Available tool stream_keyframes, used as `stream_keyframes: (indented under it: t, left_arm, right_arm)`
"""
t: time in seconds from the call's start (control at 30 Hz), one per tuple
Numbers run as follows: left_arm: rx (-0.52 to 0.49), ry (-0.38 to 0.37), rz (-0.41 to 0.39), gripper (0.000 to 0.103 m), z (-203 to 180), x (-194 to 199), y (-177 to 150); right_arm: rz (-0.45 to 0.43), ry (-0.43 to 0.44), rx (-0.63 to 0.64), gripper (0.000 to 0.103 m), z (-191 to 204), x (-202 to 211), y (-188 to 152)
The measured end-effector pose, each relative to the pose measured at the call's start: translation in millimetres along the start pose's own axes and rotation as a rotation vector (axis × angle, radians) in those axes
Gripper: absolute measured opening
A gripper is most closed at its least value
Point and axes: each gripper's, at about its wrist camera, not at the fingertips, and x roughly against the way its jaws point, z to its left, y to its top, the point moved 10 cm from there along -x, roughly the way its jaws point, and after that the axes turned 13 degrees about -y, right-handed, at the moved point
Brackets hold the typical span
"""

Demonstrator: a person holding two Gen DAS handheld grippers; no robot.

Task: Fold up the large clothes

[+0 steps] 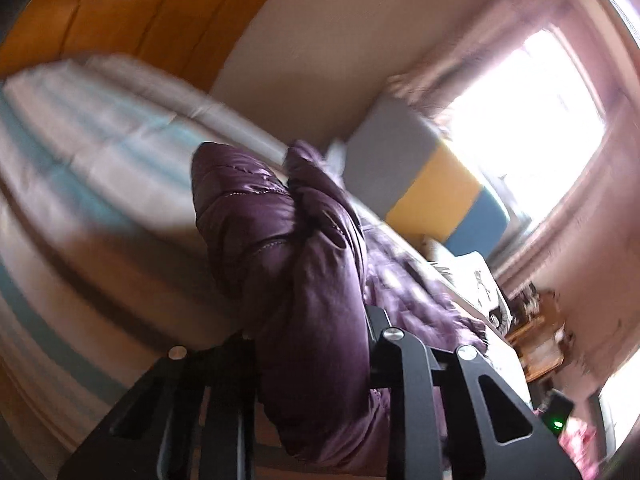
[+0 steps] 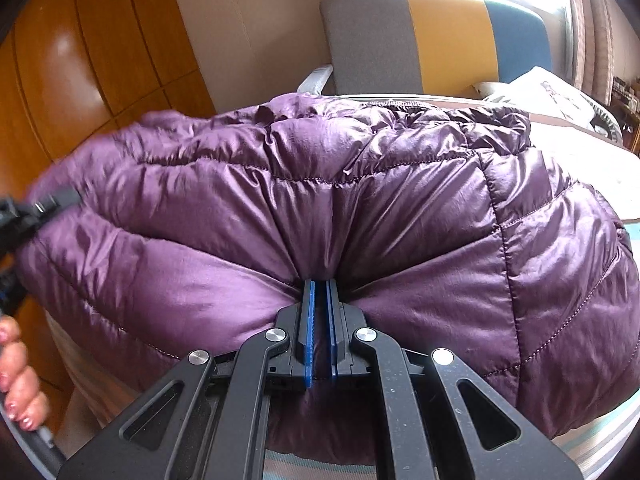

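Left wrist view: left gripper (image 1: 312, 340) is clamped on a thick bunch of the purple puffer jacket (image 1: 288, 240); cloth fills the gap between the black fingers and stands up past them. Frame blurred. The striped bedcover (image 1: 80, 168) runs off to the left with the wooden wardrobe (image 1: 120, 12) behind; a grey, yellow and blue headboard (image 1: 424, 184) stands at the far end, a bright window (image 1: 528, 112) to the right.

Right wrist view: left gripper (image 2: 48, 204) shows at the jacket's left edge, a hand (image 2: 18, 380) below it. Jacket (image 2: 320, 208) lies bulged across the bed, near its front edge. Right gripper (image 2: 319, 292) is pinched tight on the near hem at mid-width, blue pads nearly meeting with fabric puckered between. Pillow (image 2: 548, 96) sits at the far right corner.

Judgement: fold in hand, both edges gripped, likely about to carry the near hem over. Next move calls for both tongs rising together and travelling toward the headboard, keeping the hem level. Room: open bed beyond and right; wardrobe close on the left, little margin there.
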Motion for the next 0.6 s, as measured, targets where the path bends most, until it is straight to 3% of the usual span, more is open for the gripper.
stream_keyframes:
  t: [0.23, 0.33, 0.43, 0.6]
  left_arm:
    - [-0.227, -0.073, -0.014, 0.022, -80, 4, 10]
    - [-0.311, -0.06, -0.02, 0.022, -101, 6, 9]
    - [-0.353, -0.051, -0.024, 0.023, -111, 9, 9]
    - [-0.386, -0.051, -0.021, 0.023, -126, 9, 10]
  right_arm:
    - [0.006, 0.01, 0.004, 0.005, -1, 2, 3]
    - [-0.06, 0.034, -0.031, 0.005, -14, 25, 15]
    - [-0.115, -0.085, -0.013, 0.005, -43, 42, 21]
    - [-0.086, -0.237, -0.054, 0.005, -101, 44, 14]
